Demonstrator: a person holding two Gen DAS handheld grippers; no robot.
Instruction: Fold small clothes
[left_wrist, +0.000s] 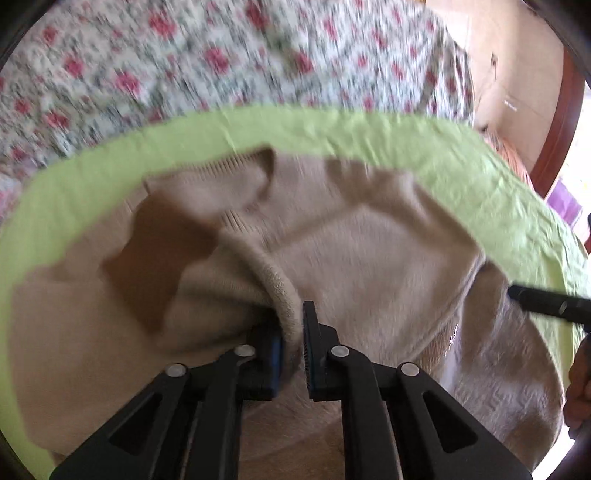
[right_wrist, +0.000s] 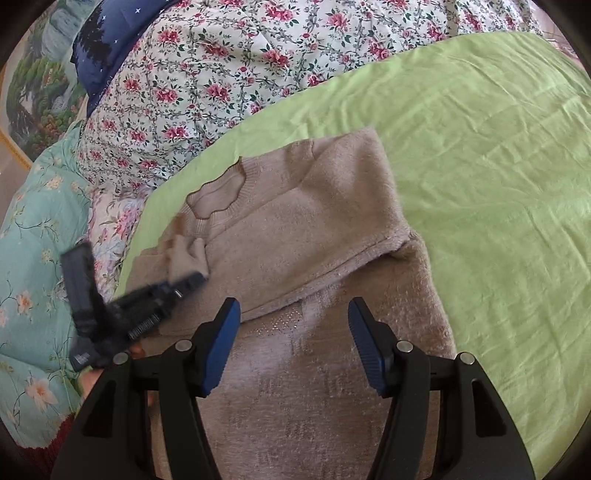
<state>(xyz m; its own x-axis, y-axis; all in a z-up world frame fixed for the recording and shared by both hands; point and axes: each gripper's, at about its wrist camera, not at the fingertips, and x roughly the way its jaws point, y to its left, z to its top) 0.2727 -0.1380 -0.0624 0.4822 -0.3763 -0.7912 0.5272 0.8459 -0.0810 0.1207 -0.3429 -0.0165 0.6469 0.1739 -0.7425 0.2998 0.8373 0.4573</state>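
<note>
A beige knit sweater (right_wrist: 295, 229) lies on a green sheet (right_wrist: 480, 147), neckline toward the floral quilt, its right sleeve folded over the chest. My left gripper (left_wrist: 293, 321) is shut on the sweater's left sleeve cuff (left_wrist: 273, 284) and holds it lifted over the body; it also shows in the right wrist view (right_wrist: 195, 278). My right gripper (right_wrist: 293, 314) is open and empty, hovering over the sweater's lower body. One right gripper finger (left_wrist: 546, 301) shows at the right edge of the left wrist view.
A floral quilt (right_wrist: 221, 74) is bunched beyond the green sheet. A dark blue pillow (right_wrist: 107, 40) lies at the far left, with teal floral bedding (right_wrist: 33, 258) on the left. A wooden door frame (left_wrist: 557, 122) stands at the right.
</note>
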